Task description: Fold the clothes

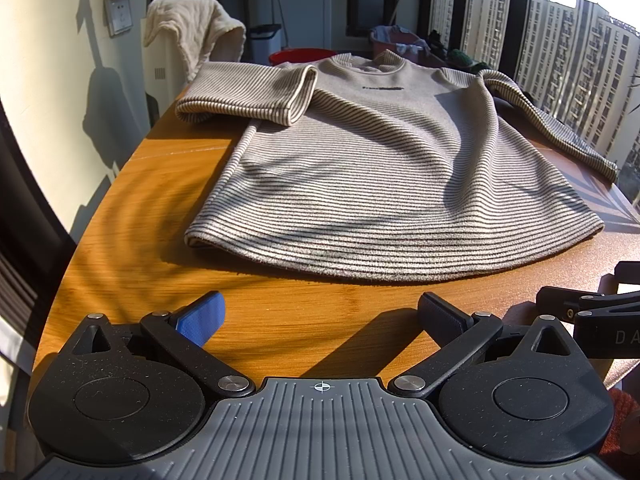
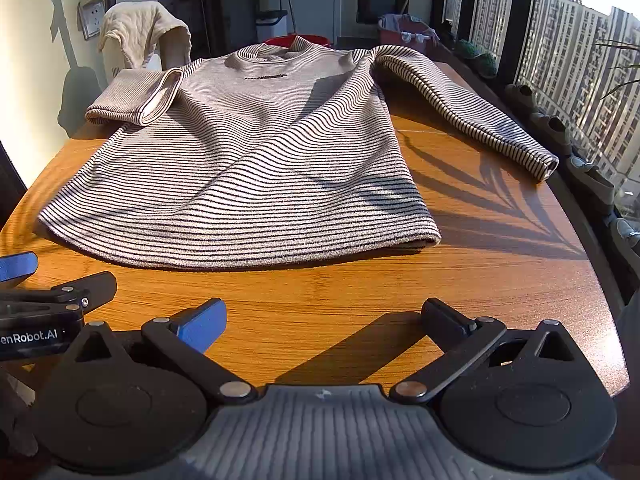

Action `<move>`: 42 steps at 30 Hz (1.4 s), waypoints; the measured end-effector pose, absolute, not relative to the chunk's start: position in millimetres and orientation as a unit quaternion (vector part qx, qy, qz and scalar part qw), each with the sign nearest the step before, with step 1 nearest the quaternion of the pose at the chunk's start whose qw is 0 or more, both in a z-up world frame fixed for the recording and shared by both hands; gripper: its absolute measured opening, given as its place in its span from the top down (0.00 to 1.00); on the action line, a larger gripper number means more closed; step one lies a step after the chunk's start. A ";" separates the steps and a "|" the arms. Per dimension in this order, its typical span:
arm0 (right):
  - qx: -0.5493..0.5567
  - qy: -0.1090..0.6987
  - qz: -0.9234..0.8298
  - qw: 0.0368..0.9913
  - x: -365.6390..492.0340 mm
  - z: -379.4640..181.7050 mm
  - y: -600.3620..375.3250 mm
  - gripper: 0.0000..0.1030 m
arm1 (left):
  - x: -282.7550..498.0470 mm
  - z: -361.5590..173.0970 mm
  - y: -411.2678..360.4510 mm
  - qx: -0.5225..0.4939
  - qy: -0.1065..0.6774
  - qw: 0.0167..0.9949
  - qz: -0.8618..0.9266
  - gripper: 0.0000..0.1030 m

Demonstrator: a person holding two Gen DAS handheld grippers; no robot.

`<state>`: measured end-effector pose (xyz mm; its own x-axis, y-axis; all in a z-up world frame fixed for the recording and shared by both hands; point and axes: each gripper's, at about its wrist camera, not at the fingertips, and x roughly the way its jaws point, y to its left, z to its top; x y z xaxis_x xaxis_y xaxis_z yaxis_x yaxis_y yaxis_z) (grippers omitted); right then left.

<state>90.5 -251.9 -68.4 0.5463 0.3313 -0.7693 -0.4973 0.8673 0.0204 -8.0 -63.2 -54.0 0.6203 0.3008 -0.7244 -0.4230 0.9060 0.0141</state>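
Observation:
A beige sweater with thin dark stripes (image 1: 372,168) (image 2: 240,160) lies flat on the wooden table (image 1: 132,240) (image 2: 500,272), hem toward me. Its left sleeve (image 1: 248,96) (image 2: 136,100) is folded across the chest. Its right sleeve (image 1: 560,128) (image 2: 472,116) stretches out to the right, the cuff near the table edge. My left gripper (image 1: 322,316) hovers open in front of the hem, nothing between its fingers. My right gripper (image 2: 324,318) is open too, short of the hem's right corner. Each gripper's body shows at the edge of the other's view.
A cream cloth (image 1: 192,24) (image 2: 140,32) hangs over a white unit behind the table's far left. A red bucket (image 1: 300,56) and a basin of laundry (image 2: 404,30) sit beyond the far edge. Windows line the right side, with shoes (image 2: 552,124) along the sill.

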 end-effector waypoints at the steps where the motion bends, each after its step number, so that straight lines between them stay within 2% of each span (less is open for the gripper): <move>1: -0.100 0.413 0.237 0.874 90.4 -68.4 -251.7 0.00 | -8.0 -53.6 -63.2 -0.079 0.386 0.897 0.202 0.00; 17: -0.096 0.422 0.251 0.866 97.8 -63.5 -256.2 0.00 | -7.9 -47.2 -56.1 -0.096 0.389 0.901 0.168 0.00; 20: -0.054 0.402 0.266 0.874 108.0 -50.5 -269.1 0.00 | -5.2 -36.2 -46.6 -0.116 0.380 0.908 0.134 0.00; 27: 0.111 0.289 0.295 0.904 155.4 -23.4 -287.0 0.00 | 37.4 -14.0 -28.1 -0.090 0.342 0.924 0.145 0.00; 39: 0.135 0.396 0.316 0.852 234.1 -61.8 -215.7 0.00 | 119.5 -38.5 4.3 -0.102 0.355 0.919 0.138 0.00; 42: 0.109 0.373 0.328 0.861 225.2 -66.6 -211.3 0.00 | 119.5 -47.3 4.7 -0.095 0.359 0.919 0.137 0.00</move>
<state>225.2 -211.3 -66.6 0.5065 0.6464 -0.5707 -0.4836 0.7609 0.4326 119.5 4.7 -47.3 0.7056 0.1831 -0.6846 -0.3189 0.9448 -0.0759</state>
